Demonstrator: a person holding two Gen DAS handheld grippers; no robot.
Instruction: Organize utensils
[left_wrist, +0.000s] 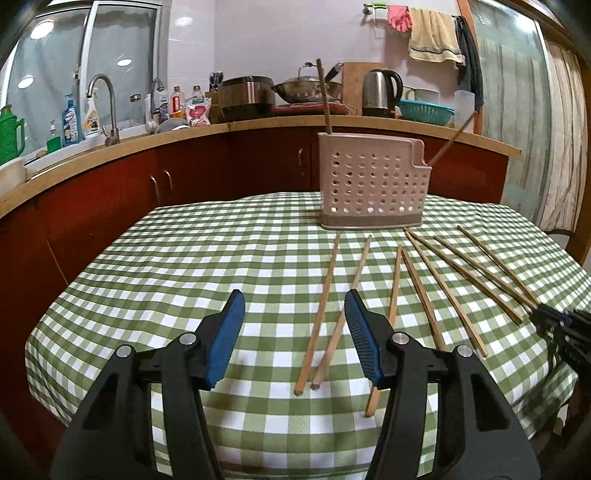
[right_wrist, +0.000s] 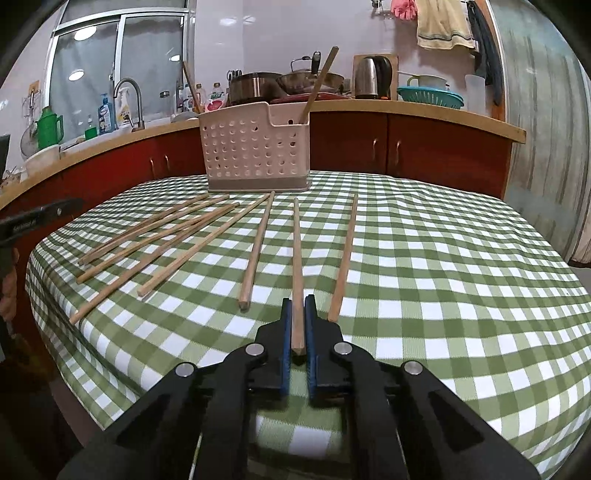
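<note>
Where right hand-held gripper (right_wrist: 297, 306) clamps chopstick (right_wrist: 296, 258).

Black claw (right_wrist: 297, 314), blue ribbed pads (left_wrist: 360, 325), silver rivets

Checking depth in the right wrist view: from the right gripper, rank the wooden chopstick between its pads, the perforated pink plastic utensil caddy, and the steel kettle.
1. Wooden chopstick, clamped in the right gripper.
2. Perforated pink plastic utensil caddy, mid-table, slightly left.
3. Steel kettle, back counter, right.
</note>
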